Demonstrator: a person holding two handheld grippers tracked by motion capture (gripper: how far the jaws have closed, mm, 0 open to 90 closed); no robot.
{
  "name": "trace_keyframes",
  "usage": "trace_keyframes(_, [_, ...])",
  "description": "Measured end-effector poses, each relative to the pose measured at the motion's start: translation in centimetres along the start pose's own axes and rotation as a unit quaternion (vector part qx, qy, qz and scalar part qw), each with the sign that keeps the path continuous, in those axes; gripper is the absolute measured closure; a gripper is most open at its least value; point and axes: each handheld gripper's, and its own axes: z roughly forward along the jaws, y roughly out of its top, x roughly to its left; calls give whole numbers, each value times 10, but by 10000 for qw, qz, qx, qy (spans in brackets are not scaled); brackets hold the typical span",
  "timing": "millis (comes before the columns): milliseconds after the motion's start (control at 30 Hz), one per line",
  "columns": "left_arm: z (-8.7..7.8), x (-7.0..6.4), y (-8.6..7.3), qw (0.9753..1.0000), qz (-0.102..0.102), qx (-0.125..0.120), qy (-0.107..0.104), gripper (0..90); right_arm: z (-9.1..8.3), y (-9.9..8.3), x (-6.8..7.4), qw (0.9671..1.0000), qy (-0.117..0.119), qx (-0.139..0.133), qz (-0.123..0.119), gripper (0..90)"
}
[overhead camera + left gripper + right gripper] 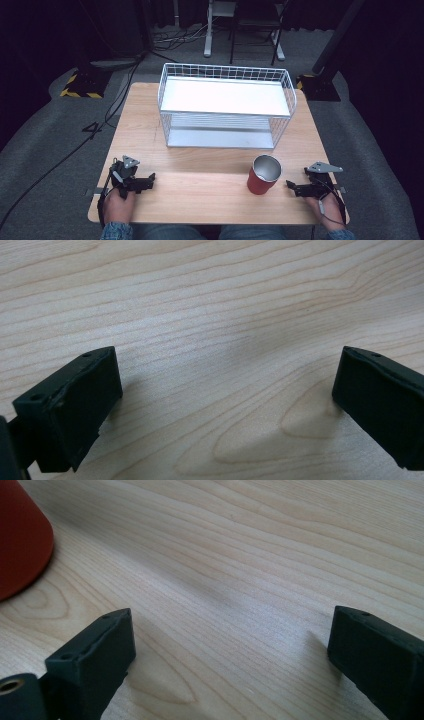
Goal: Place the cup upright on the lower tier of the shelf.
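A red cup with a shiny metal inside stands upright on the wooden table, near the front right. My right gripper rests on the table just right of the cup, open, jaws pointing toward it. In the right gripper view the cup sits at the upper left, beyond the open gripper, and bare wood lies between the jaws. My left gripper lies at the front left, open, with nothing between its jaws. In the left gripper view that gripper has bare wood in its gap.
A white wire basket shelf with two levels stands at the back middle of the table. Cables run over the grey floor at the left. A chair and stand legs are behind the table.
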Motion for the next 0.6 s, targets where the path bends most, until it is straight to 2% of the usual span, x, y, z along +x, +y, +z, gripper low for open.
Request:
trace_keyframes(267, [0, 0, 0, 10000, -4, -4, 0, 0, -1, -1, -2, 10000, 82, -13, -38, 60])
trace_keyframes(400, [0, 0, 0, 10000, -1, 0, 0, 0, -2, -1, -3, 9999, 112, -56, -40, 95])
trace_keyframes(467, [0, 0, 0, 10000, -1, -2, 2, 0, -3, -2, -3, 9996, 223, -167, -15, 165])
trace_keyframes(600, [0, 0, 0, 10000, -1, -1, 1, 0, -11, -3, -4, 9988, 161, -456, 67, 157])
